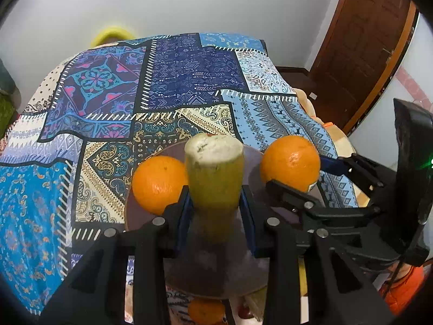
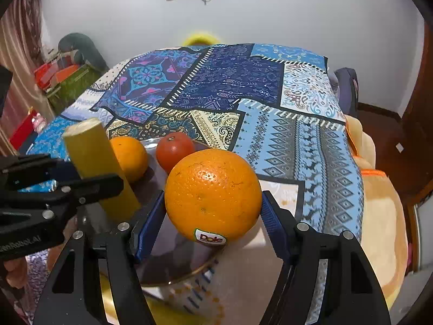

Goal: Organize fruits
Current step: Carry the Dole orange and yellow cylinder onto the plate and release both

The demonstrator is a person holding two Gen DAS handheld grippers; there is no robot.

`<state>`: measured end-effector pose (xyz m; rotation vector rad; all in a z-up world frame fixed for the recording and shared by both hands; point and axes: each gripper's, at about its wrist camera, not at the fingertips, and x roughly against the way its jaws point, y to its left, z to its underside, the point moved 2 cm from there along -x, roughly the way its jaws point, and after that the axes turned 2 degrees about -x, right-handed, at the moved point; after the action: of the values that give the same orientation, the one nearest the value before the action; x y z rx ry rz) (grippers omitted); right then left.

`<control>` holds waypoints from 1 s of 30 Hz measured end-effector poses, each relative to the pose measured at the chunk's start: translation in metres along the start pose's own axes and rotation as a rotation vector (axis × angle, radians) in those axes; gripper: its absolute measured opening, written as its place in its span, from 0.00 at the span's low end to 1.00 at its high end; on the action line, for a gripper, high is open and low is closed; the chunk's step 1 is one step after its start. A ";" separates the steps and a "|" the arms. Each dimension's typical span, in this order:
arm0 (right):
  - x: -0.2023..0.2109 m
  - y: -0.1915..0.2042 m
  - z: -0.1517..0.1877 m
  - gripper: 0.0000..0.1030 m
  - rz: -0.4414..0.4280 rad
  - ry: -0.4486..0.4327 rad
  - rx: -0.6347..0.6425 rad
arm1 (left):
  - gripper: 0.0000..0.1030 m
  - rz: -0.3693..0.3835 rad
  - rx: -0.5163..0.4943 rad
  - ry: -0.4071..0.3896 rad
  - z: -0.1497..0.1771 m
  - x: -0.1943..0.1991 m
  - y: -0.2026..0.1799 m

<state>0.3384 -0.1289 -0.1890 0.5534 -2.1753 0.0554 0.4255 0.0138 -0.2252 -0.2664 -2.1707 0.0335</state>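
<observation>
I hold the Dole orange (image 2: 213,193) across its middle in my right gripper (image 2: 213,211), above the plate (image 2: 173,265): heavy, round, apt to roll. My left gripper (image 1: 215,205) clamps the stiff, lighter yellow-green stalk (image 1: 215,181) at mid-length.

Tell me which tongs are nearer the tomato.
Right. The right tongs, gripping the Dole orange, sit just before the tomato; the left tongs hold the sugarcane piece farther left.

Plate (image 2: 151,268) on tablecloth (image 2: 297,146); tomato (image 2: 174,149) behind Dole orange (image 2: 213,195), second orange (image 2: 130,157) left of tomato
</observation>
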 end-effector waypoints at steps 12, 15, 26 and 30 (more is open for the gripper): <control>-0.027 0.009 -0.004 0.65 0.016 0.052 0.067 | 0.34 -0.002 0.001 -0.016 -0.004 -0.005 0.005; -0.028 0.009 -0.005 0.65 0.022 0.060 0.066 | 0.34 0.004 0.009 -0.015 -0.003 -0.005 0.007; 0.013 0.013 -0.008 0.73 0.036 -0.030 0.082 | 0.40 -0.008 0.016 -0.034 0.001 0.016 0.005; 0.031 0.015 0.000 0.73 0.031 -0.046 0.090 | 0.40 -0.026 -0.004 -0.053 0.005 0.035 -0.001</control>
<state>0.3161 -0.1270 -0.1628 0.5772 -2.2349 0.1589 0.4021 0.0204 -0.1998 -0.2420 -2.2272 0.0214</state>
